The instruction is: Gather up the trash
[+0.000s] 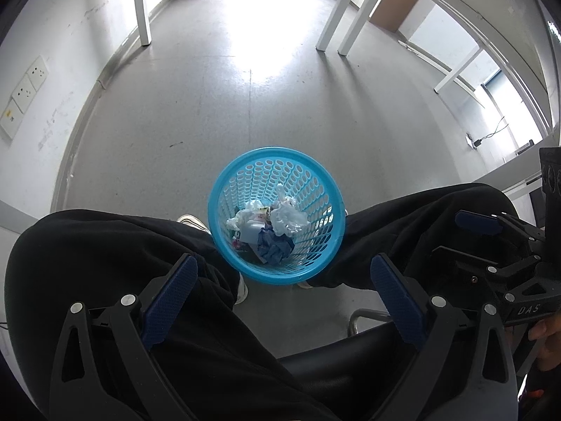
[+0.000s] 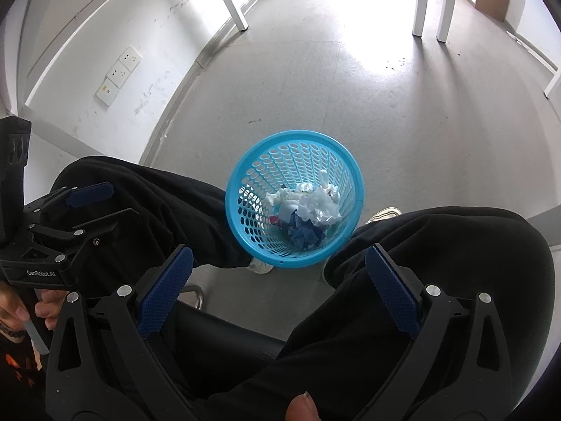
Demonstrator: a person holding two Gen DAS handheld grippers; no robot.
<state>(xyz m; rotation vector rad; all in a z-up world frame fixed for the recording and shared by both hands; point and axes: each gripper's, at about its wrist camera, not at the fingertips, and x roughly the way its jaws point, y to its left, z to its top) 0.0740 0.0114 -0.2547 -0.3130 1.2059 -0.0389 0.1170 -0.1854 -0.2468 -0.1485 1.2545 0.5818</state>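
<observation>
Left gripper (image 1: 284, 301): jaws spread wide, blue ribbed pads (image 1: 170, 301) facing one another with nothing between them — it hangs above the lap of a seated person in black trousers (image 1: 105, 245). Right gripper (image 2: 278, 293): likewise wide open and empty, its pads (image 2: 164, 291) apart over the same lap; it also shows at the right edge of the left wrist view, held in a hand (image 1: 547, 336). In the right wrist view the left gripper appears at the left edge, gripped by the other hand (image 2: 14, 310). Beyond both grippers, between the person's knees, a blue perforated basket (image 1: 224, 207) stands on the grey floor (image 1: 245, 87), tilted slightly toward the cameras. Inside it lies the collected trash: crumpled white paper and plastic (image 1: 285, 215), a crumpled dark blue wad (image 1: 275, 247) nearest the near wall, and small red scraps at the bottom, too small to identify. White shoes (image 1: 191, 221) show beside the basket. A black chair seat (image 1: 350, 347) lies beneath the legs. Farther out, white desk legs (image 1: 142, 7) stand on the floor, and wall sockets (image 1: 26, 89) sit on the white wall at left.
</observation>
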